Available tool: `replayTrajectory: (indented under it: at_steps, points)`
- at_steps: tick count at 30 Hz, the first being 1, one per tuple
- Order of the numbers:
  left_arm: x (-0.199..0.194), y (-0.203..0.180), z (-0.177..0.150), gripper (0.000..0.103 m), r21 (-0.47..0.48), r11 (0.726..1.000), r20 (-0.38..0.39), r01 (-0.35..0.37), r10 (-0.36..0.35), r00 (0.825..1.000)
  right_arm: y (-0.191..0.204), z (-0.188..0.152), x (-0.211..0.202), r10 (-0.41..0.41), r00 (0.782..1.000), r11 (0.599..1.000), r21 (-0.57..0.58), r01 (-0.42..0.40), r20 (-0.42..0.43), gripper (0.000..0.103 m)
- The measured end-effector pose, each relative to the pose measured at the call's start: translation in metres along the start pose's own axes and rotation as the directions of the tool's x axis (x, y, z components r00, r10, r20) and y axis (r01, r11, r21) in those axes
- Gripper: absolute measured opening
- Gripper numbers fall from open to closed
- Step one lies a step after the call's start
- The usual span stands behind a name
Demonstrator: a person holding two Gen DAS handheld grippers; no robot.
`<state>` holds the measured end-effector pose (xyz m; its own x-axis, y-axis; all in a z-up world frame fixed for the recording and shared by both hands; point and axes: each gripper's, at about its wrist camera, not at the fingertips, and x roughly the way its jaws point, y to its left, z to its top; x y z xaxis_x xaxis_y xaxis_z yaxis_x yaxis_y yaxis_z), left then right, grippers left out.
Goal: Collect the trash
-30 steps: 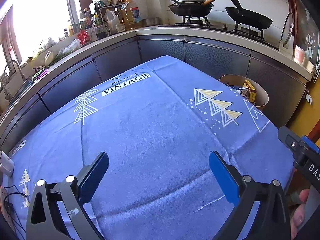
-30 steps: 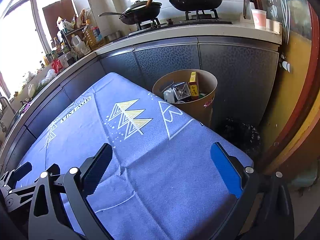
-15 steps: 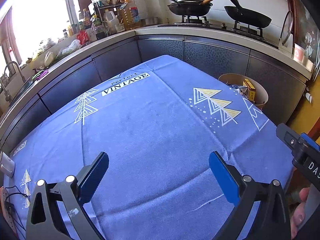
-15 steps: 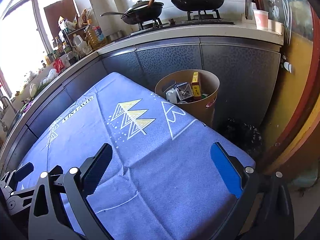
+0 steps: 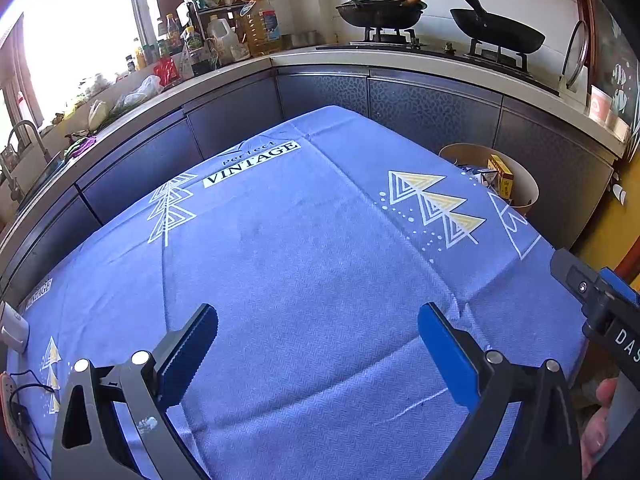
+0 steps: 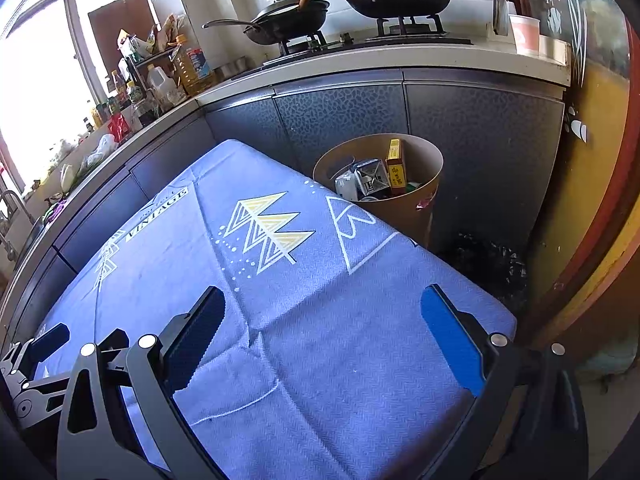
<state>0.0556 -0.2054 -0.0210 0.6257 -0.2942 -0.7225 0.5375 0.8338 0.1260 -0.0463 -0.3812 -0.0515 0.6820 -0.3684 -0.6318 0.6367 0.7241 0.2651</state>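
Note:
A round brown waste bin [image 6: 416, 204] stands on the floor past the table's far right corner; it holds a yellow box [image 6: 395, 166], a silver carton [image 6: 370, 178] and other trash. It also shows in the left wrist view [image 5: 528, 190]. The table carries a blue patterned cloth [image 5: 304, 264] with no loose trash visible on it. My left gripper [image 5: 318, 326] is open and empty above the near part of the cloth. My right gripper [image 6: 324, 312] is open and empty above the table's right end, short of the bin.
A kitchen counter [image 5: 400, 58] wraps around behind the table, with two pans on a stove [image 6: 360, 36] and bottles and bags near the window [image 5: 208, 44]. A power strip with cables [image 5: 12, 396] lies at the table's left edge. A yellow wall [image 6: 584, 216] is right of the bin.
Both grippers stay open and empty. The right wrist view has drifted slightly, the bin sitting a little further right; the left view is nearly unchanged.

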Motion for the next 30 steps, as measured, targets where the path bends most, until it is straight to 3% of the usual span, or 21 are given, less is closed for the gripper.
replayTrajectory:
  at_steps: [30]
  points:
    - [0.0032,-0.0002,-0.0057,0.1,0.001,1.0,-0.008,-0.003,0.003,1.0,0.0023,-0.0088,0.0016,0.004,1.0,1.0,0.006,-0.004,-0.008,0.097]
